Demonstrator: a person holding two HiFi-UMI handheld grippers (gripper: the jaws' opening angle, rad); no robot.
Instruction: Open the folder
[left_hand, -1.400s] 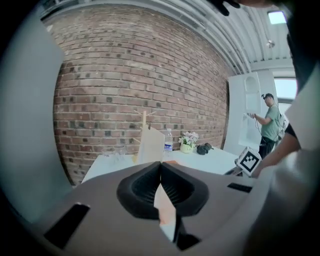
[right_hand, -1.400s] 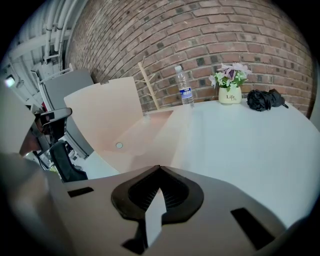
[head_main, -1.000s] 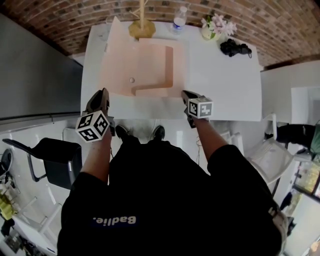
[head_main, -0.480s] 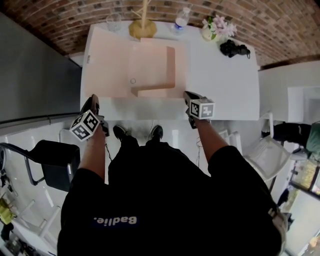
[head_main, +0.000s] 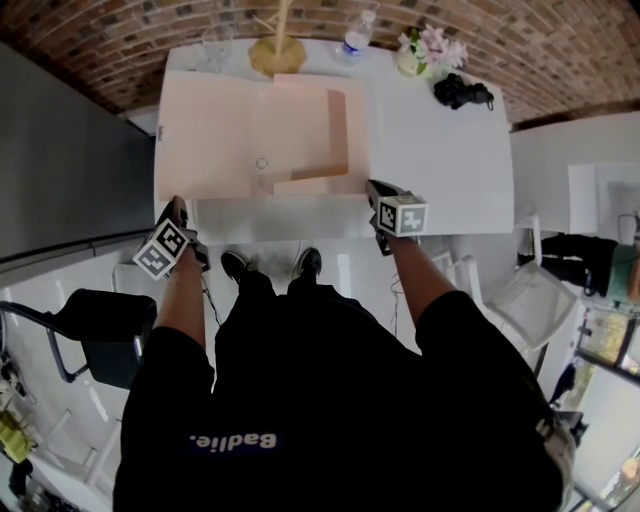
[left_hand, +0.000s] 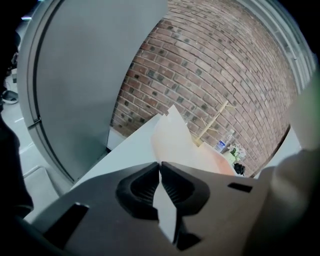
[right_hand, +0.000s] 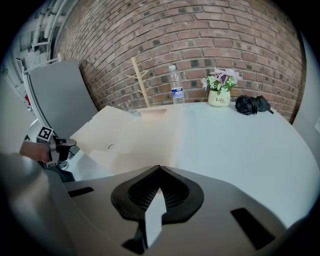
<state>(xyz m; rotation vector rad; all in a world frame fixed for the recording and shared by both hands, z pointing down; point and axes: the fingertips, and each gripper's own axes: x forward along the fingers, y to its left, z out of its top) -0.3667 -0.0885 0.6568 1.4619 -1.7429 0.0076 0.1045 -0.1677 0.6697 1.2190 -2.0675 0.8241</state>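
The folder (head_main: 230, 130) lies open on the counter (head_main: 440, 170), so the left tongs (left_hand: 160, 164), clenched on its cover edge, should let go gently and level, while the right tongs (right_hand: 159, 168), clenched empty, wait beside.

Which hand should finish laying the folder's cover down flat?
Left. The left gripper pinches the cover at its near corner; the right gripper sits shut at the opposite corner of the folder.

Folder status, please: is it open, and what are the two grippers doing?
Left gripper shut, at near-left corner of folder. Right gripper shut, empty, at edge of table. Folder lies open, flat. Nothing in the way.
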